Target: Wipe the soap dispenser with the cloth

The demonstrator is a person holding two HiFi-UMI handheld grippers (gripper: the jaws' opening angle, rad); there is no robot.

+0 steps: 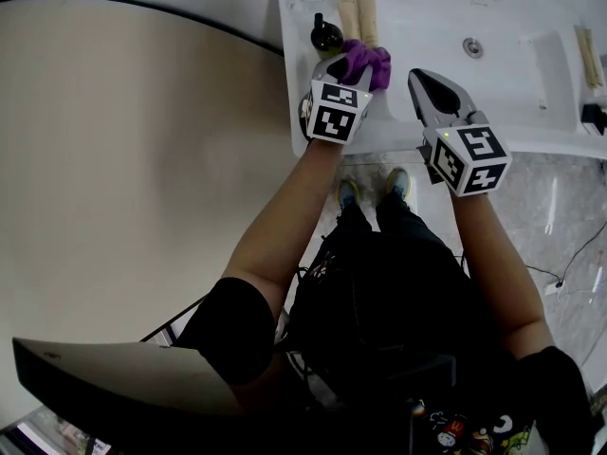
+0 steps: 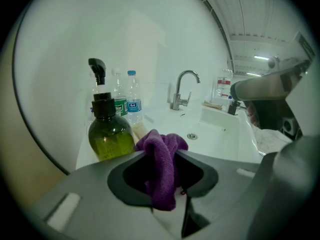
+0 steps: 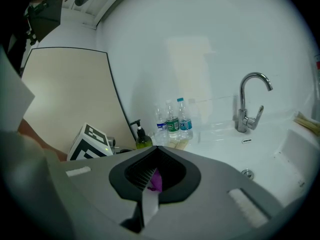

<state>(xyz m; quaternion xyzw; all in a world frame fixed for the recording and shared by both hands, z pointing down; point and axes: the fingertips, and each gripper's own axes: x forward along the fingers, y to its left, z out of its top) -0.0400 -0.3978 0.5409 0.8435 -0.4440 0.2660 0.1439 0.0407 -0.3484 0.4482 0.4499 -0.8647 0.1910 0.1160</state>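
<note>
My left hand-held gripper [image 1: 349, 64] pinches the cloth [image 2: 162, 169]. The soap dispenser [image 2: 107, 129] stands upright just ahead, a little left. My right hand-held gripper [image 1: 424, 81], closed, is farther off.

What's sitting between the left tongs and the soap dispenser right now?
Nothing but the purple cloth clamped in the left tongs. The soap dispenser stands just beyond it, to the left, unobstructed. The left gripper view shows this.

You get no readable text here: labels on the water bottles [image 2: 133, 105] are too small to read.
</note>
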